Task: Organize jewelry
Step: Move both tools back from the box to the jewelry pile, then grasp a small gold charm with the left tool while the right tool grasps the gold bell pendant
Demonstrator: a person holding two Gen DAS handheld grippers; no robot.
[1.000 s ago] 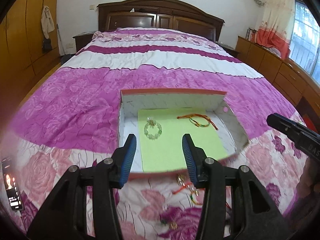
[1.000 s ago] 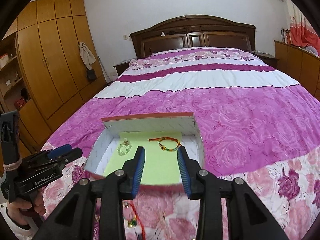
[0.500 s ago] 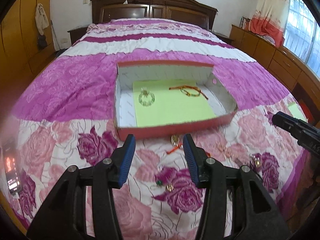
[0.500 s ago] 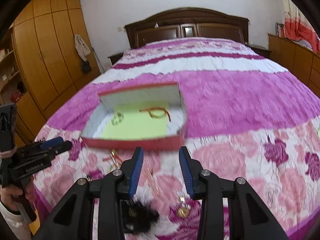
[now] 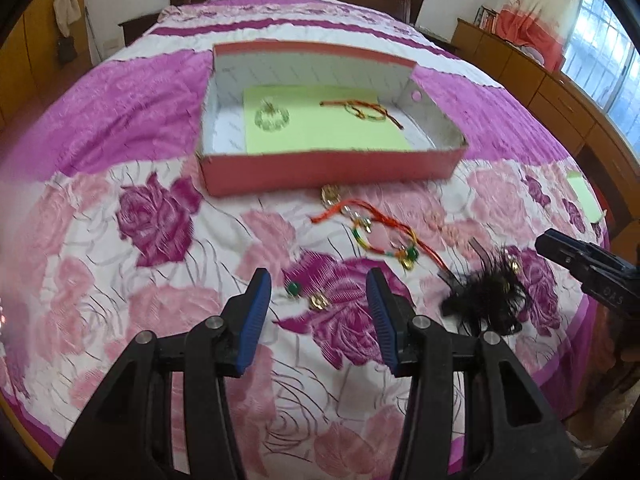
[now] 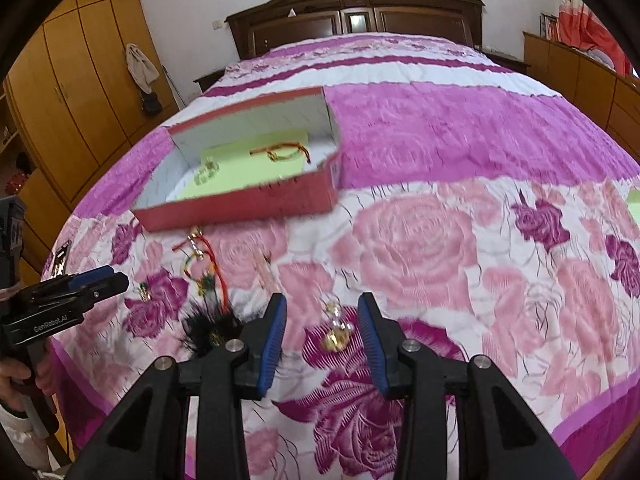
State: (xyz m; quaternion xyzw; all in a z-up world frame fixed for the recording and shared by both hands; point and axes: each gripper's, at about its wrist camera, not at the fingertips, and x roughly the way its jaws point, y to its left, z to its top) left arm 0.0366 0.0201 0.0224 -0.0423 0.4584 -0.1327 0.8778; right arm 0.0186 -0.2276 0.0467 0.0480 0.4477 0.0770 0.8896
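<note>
A shallow red box [image 5: 332,166] [image 6: 240,210] lies on the bed, lined with a green sheet [image 5: 320,124]. In it lie a pale bead bracelet [image 5: 272,117] and a red-and-yellow cord bracelet [image 5: 366,110]. Loose jewelry lies on the quilt in front of the box: a red cord bracelet [image 5: 380,228], a green-and-gold earring [image 5: 308,296], a black feather piece [image 5: 486,296] [image 6: 212,330] and a gold earring [image 6: 338,330]. My left gripper [image 5: 319,302] is open above the green-and-gold earring. My right gripper [image 6: 322,328] is open around the gold earring, above it.
The bed has a pink and purple rose quilt [image 6: 440,240] and a dark wood headboard [image 6: 356,16]. Wooden wardrobes [image 6: 68,80] stand on the left and low cabinets [image 5: 532,76] on the right. A green paper [image 5: 586,196] lies near the bed's right edge.
Both grippers have pulled back from over the box and dropped toward the near quilt. The loose jewelry in front of the box has come into view. Both stay open.
</note>
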